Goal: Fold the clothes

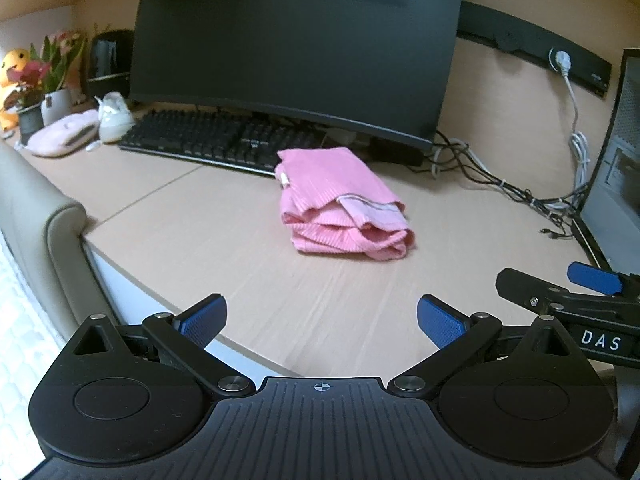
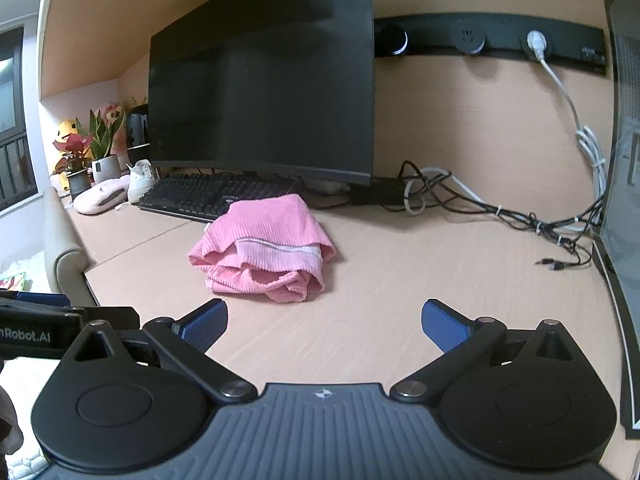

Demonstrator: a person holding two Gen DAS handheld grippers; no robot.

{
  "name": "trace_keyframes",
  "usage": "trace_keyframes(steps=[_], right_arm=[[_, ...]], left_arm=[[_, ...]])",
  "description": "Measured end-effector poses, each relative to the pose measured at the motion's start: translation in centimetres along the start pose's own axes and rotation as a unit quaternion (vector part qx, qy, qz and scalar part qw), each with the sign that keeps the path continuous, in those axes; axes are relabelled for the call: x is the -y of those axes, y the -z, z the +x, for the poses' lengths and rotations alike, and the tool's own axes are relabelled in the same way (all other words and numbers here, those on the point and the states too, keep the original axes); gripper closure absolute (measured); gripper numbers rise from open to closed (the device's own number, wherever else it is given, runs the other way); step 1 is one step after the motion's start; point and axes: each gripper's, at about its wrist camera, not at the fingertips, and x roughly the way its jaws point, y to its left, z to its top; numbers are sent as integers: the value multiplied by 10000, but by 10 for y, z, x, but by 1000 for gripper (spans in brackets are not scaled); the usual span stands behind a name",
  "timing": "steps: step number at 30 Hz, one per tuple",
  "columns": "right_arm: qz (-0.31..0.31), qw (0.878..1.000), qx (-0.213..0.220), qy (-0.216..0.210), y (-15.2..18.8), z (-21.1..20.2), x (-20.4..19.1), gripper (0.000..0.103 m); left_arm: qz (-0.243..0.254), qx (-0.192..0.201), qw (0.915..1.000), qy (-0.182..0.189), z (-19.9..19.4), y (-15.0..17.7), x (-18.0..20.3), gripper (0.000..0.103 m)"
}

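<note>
With both grippers [image 1: 322,322] [image 2: 325,322] spread wide and empty at the frame bottom, the loosely folded pink garment [image 1: 344,204] at centre is best squared by its sagging near edge.

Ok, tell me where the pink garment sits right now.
The pink garment lies folded on the desk, just in front of the keyboard and monitor, ahead of both open grippers.

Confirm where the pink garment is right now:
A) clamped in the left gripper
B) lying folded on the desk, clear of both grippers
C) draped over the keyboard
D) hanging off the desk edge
B. The pink garment lies in a folded bundle on the desk, in front of the keyboard, while the left gripper and right gripper both have their jaws spread wide with nothing between them.
</note>
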Motion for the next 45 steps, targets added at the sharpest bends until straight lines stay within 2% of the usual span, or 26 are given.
trace_keyframes(steps=[17, 45], right_arm=[[-80, 9996, -86, -273, 3, 3, -9, 0], [-137, 9996, -60, -231, 0, -2, -10, 0]], left_arm=[[37, 37, 9999, -155, -7, 3, 0, 0], [1, 109, 9999, -113, -10, 4, -3, 0]])
